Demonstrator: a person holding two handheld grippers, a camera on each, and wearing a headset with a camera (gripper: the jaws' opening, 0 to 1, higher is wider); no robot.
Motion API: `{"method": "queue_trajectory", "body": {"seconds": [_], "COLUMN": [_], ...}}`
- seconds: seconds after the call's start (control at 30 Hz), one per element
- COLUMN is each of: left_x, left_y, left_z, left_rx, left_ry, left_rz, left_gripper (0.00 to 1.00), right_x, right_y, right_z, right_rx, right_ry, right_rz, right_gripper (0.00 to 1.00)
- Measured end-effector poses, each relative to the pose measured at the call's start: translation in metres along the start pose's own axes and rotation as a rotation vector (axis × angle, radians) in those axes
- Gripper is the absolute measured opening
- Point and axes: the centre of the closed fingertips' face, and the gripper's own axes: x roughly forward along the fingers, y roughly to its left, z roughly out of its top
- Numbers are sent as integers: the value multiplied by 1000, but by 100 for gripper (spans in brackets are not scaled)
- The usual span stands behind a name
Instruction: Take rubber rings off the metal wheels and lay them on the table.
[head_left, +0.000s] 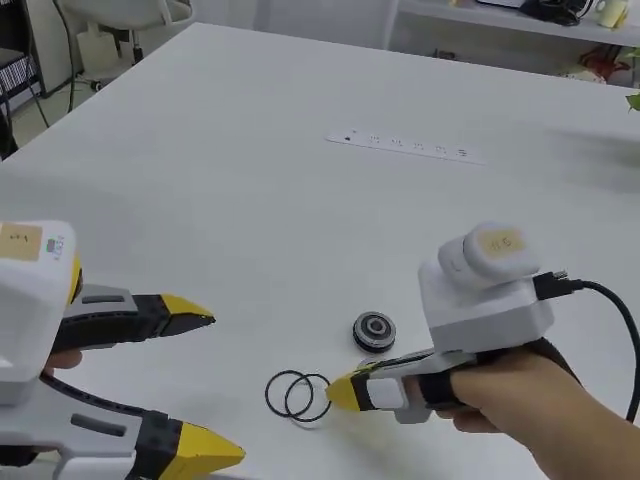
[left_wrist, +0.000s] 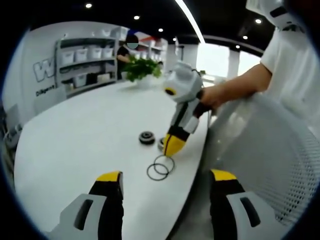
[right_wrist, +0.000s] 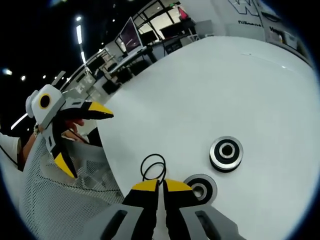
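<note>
Pointing at two loose rubber rings (head_left: 298, 395) lying overlapped on surface (head_left: 300, 150), right gripper (head_left: 340, 392) jaws pressed together, empty; left gripper (head_left: 220, 388) jaws wide apart, empty. Two metal wheels (right_wrist: 226, 153) just beside right tip. Risk: closed tip sweeps rings off near surface edge, or knocks nearer wheel.

I'm at an office-type lab: large white worktable (head_left: 250, 180) with flush white socket strip (head_left: 405, 146), grey shelves of white storage bins (left_wrist: 85, 67), dark desk monitors (right_wrist: 131, 34), white mesh chair (left_wrist: 260, 150).
</note>
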Motion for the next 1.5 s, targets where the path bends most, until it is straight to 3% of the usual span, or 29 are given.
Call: {"method": "queue_trajectory", "body": {"seconds": [0.37,1.0,1.27,1.5], "left_x": [0,0,1,1], "left_y": [0,1,-1,-2], "left_z": [-1,-3,-4,-4], "left_rx": [-2,-1,5,6], "left_ry": [3,18,25,29], "left_rz": [1,3,-3,-7], "left_gripper": [71,71,71,71], "right_x": [0,-2,-11,-23], "right_y": [1,4,7,14], "right_z": [-9,-23,-12,14], "right_rx": [-52,-68,-63,-66], "right_ry": [50,122,82,-11], "right_rz": [-15,-4,0,15], "right_gripper": [1,8,10,15]}}
